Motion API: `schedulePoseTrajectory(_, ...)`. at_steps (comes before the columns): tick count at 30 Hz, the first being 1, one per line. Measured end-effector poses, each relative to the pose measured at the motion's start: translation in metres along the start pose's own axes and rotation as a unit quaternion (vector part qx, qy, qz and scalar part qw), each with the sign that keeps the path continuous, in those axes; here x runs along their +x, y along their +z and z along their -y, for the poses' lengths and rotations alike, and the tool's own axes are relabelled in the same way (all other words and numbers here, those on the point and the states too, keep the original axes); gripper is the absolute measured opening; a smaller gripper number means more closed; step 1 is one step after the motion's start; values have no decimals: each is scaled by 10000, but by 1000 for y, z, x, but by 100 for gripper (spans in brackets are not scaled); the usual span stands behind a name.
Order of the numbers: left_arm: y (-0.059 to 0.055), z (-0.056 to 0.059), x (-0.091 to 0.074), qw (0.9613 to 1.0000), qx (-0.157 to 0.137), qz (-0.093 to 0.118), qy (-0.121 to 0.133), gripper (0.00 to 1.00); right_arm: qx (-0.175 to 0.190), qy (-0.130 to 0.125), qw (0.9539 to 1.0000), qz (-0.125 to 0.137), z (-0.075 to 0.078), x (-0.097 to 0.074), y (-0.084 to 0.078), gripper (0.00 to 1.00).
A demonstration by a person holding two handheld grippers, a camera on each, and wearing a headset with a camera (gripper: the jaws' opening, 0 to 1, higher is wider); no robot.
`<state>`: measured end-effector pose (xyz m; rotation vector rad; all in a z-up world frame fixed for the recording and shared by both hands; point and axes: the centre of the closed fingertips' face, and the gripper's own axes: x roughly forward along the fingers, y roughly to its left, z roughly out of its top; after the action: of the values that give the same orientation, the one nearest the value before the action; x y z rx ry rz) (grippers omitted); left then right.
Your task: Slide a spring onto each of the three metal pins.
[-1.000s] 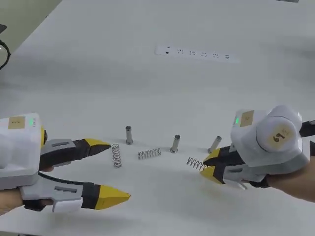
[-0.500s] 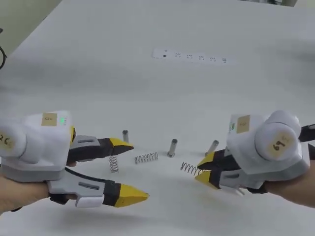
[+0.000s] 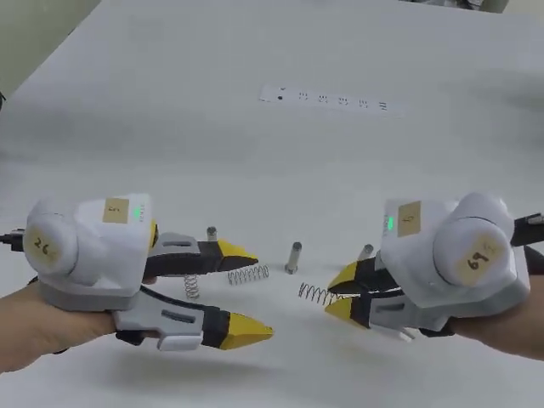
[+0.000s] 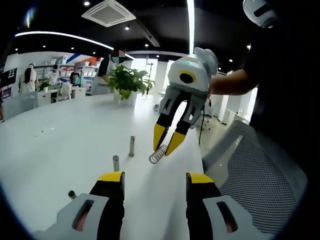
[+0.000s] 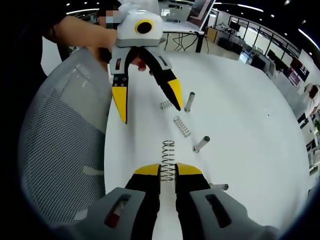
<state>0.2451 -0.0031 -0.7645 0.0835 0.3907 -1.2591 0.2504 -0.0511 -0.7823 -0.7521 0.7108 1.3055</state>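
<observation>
Three short metal pins stand on the white table: left pin, middle pin, right pin. My right gripper is shut on one end of a spring, which sticks out toward the middle pin; its own view shows the spring pinched between the yellow tips. My left gripper is open with nothing in it, its upper tip just over a loose spring. Another loose spring lies partly behind that jaw. From the left gripper view, the right gripper carries its spring near two pins.
A white power strip lies far back on the table. A mesh chair back stands at the table's near edge. Plants and people are in the room behind.
My left gripper has moved right, past the left pin and over the loose springs. The right gripper, still shut on its spring, has crept slightly left. The camera has shifted too.
</observation>
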Motion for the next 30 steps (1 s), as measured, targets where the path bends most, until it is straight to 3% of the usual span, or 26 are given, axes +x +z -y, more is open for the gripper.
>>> schedulePoseTrajectory(6,-5,1,8,9998,173,-63,-112,37,-140,27,9999,39,-2,1,3,8)
schedulePoseTrajectory(30,16,8,31,9985,218,338,-369,14,-466,146,9981,382,-14,-4,16,8)
